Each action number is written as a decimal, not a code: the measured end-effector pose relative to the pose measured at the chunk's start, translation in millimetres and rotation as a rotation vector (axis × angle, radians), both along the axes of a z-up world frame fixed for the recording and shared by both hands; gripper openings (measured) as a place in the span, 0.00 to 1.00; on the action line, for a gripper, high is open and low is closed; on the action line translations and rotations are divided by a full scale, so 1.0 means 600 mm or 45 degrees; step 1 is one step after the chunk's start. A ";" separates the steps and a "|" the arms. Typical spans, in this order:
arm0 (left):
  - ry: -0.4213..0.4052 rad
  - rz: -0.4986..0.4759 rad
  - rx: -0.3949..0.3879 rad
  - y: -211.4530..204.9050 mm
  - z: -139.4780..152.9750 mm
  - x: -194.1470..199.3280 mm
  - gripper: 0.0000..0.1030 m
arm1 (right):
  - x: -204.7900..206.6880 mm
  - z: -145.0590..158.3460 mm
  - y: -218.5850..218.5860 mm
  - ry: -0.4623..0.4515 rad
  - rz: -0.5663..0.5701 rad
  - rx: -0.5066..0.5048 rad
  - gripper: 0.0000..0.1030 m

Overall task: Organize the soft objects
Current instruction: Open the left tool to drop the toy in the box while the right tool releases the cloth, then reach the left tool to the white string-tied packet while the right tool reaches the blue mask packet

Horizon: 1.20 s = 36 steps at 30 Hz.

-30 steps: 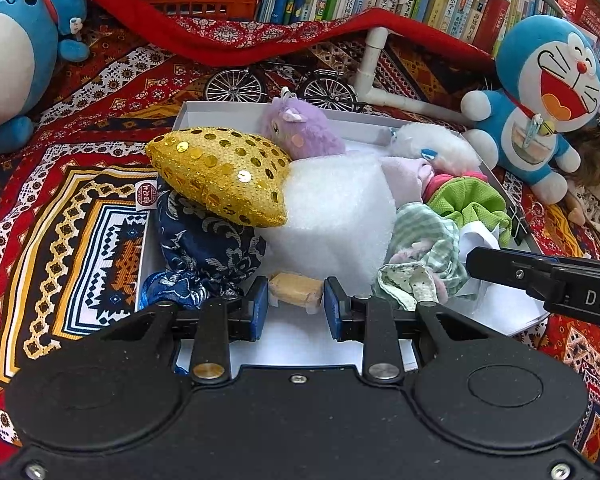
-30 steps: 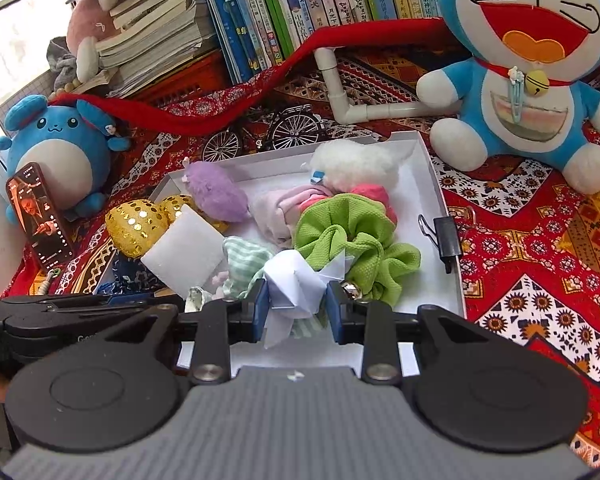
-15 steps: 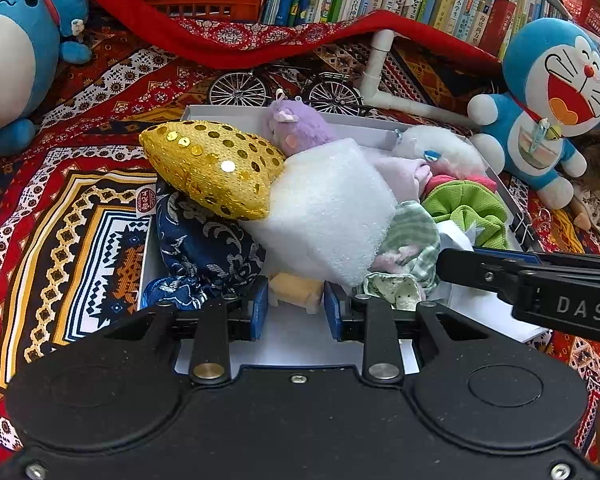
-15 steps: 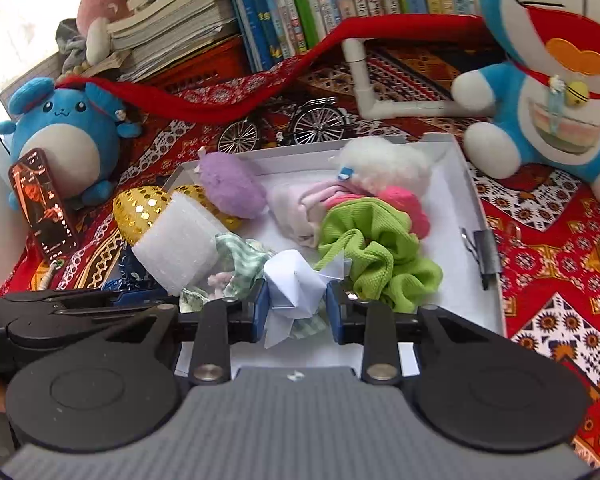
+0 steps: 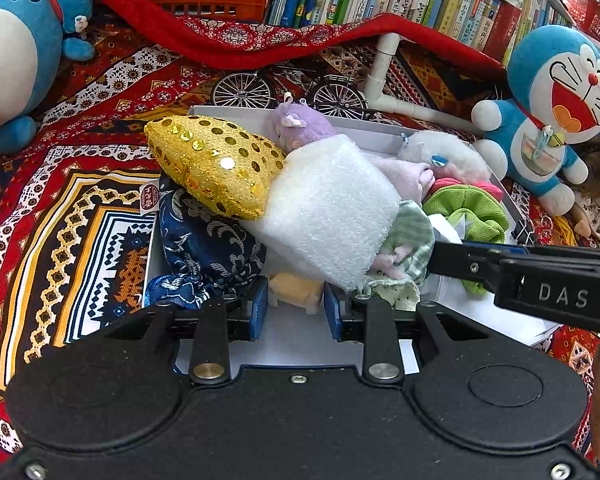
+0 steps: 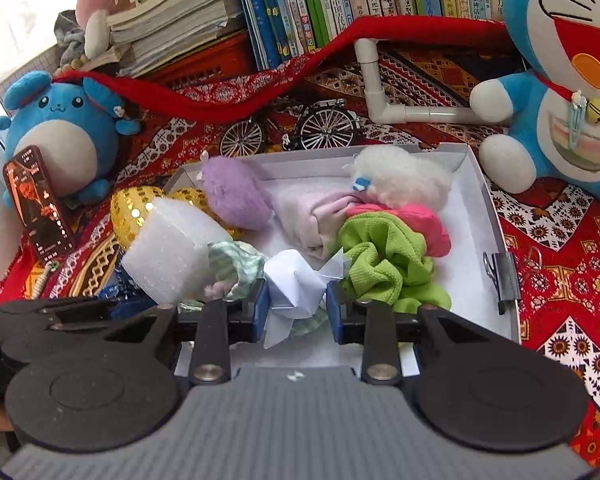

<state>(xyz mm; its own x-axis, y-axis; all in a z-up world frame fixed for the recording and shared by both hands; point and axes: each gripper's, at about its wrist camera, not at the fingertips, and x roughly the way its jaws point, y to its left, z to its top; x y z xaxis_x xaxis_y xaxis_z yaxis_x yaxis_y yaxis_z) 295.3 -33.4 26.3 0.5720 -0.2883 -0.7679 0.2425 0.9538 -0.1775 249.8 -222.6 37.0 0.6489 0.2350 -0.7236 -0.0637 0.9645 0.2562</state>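
I have both grippers working at the near edge of the white box, which is my collecting tray for the soft things. My left gripper is pinched on a small tan squishy at the box's near edge, under the foam block. My right gripper clamps a folded white paper piece, just in front of the green scrunchie, so I judge both are on their way into a free spot in the box.

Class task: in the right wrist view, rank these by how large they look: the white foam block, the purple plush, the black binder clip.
1. white foam block, though nearer the camera
2. purple plush, close behind it
3. black binder clip, clearly smallest
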 end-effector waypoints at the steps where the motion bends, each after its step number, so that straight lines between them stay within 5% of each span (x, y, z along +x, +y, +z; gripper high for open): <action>1: 0.001 0.000 -0.001 0.000 0.000 -0.001 0.28 | 0.000 0.000 -0.001 0.006 0.001 -0.004 0.35; 11: 0.004 -0.008 -0.004 0.002 0.007 -0.011 0.39 | -0.013 0.008 0.004 0.029 0.025 -0.042 0.40; 16: 0.009 -0.001 -0.021 0.003 0.017 -0.019 0.46 | -0.021 0.012 0.002 0.043 0.014 -0.046 0.54; 27: -0.004 -0.011 -0.009 0.003 0.039 -0.043 0.69 | -0.043 0.031 -0.002 0.040 0.006 -0.066 0.65; 36: -0.027 -0.027 -0.021 0.018 0.057 -0.069 0.74 | -0.069 0.047 -0.007 0.012 0.019 -0.045 0.72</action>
<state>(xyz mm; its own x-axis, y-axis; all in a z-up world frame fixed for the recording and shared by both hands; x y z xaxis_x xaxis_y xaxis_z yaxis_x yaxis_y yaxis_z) 254.2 -22.7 60.2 0.5817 -0.3130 -0.7507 0.2668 0.9453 -0.1874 208.3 -226.9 65.5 0.6386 0.2189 -0.7378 -0.0758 0.9719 0.2227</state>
